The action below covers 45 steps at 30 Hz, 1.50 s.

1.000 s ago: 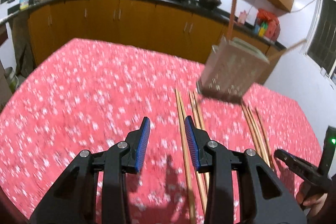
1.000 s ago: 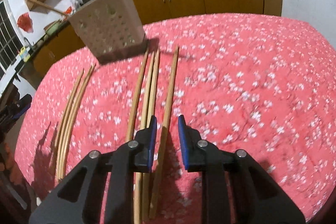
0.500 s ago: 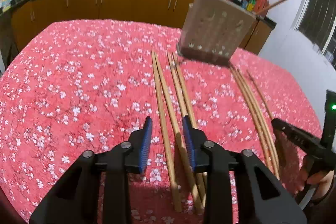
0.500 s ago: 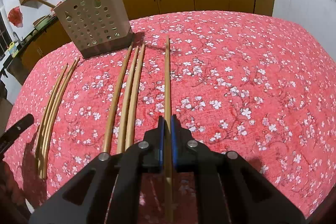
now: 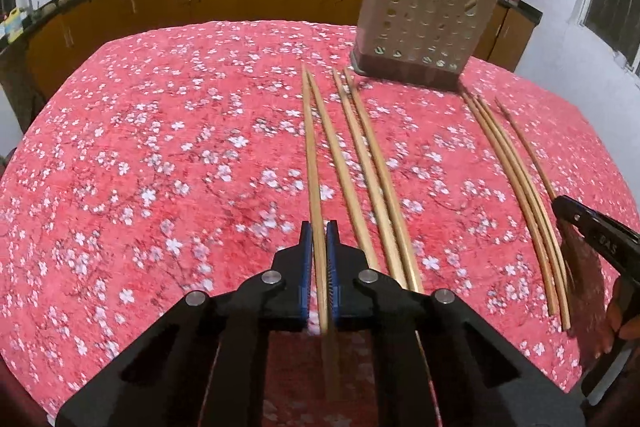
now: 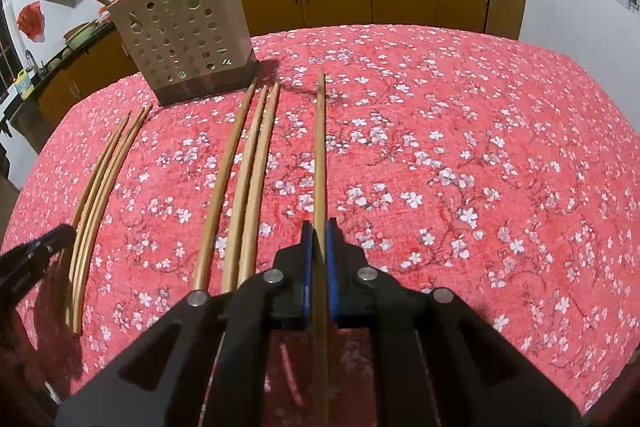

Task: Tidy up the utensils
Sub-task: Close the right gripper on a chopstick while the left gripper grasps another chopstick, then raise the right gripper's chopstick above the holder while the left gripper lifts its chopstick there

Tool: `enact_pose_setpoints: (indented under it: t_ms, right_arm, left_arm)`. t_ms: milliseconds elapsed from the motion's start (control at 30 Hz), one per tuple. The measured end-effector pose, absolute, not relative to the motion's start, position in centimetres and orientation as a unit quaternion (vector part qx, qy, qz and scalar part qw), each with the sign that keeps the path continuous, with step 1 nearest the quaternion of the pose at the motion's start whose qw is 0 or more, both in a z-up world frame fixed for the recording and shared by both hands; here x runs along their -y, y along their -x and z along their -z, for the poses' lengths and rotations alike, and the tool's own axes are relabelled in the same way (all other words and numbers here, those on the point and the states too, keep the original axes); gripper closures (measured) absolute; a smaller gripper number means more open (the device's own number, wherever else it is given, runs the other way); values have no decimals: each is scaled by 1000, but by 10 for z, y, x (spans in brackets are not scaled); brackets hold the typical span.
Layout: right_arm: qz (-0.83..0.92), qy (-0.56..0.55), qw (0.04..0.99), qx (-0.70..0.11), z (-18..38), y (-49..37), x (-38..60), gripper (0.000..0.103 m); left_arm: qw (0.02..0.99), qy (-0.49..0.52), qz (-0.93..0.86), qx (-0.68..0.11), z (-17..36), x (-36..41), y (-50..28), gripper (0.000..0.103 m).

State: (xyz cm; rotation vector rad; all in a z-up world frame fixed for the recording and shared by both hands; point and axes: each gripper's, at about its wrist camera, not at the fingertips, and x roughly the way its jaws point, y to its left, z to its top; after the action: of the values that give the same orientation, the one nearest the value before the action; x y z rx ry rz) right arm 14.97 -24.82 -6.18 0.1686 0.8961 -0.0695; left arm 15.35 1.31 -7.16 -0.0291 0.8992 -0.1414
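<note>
Lying beside clamped chopstick [image 5: 313, 163]: loose chopsticks [image 5: 372, 171] | holder [image 5: 424, 15] beyond

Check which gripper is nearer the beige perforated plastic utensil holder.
Left, but barely; hedged. The left gripper, shut on a wooden chopstick, has the utensil holder ahead and to its right. The right gripper, shut on another chopstick, has it ahead-left, slightly further aside.

wrist views, angled down, shared tablecloth [image 5: 160, 155]
</note>
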Motion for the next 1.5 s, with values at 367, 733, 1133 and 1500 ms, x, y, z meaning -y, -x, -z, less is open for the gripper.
enact_pose_setpoints:
  t_ms: [367,733,1133,1500]
  right_arm:
    - [58,-80,898,-429,62,-180,269,95]
    - [60,-96,899,-424,65,-185,275,95]
    - [61,-94,899,-424,65,-185,275,95]
    - [60,-95,899,-424,64,-185,275,94]
  left_arm:
    - [902,27,22,-430,71,-51,-188,95]
    - [902,49,26,-428,68,-55,-188,95]
    - [902,48,23,-428,68,-54,-186,94]
    - [902,49,24,-428,68,-54,-185,94]
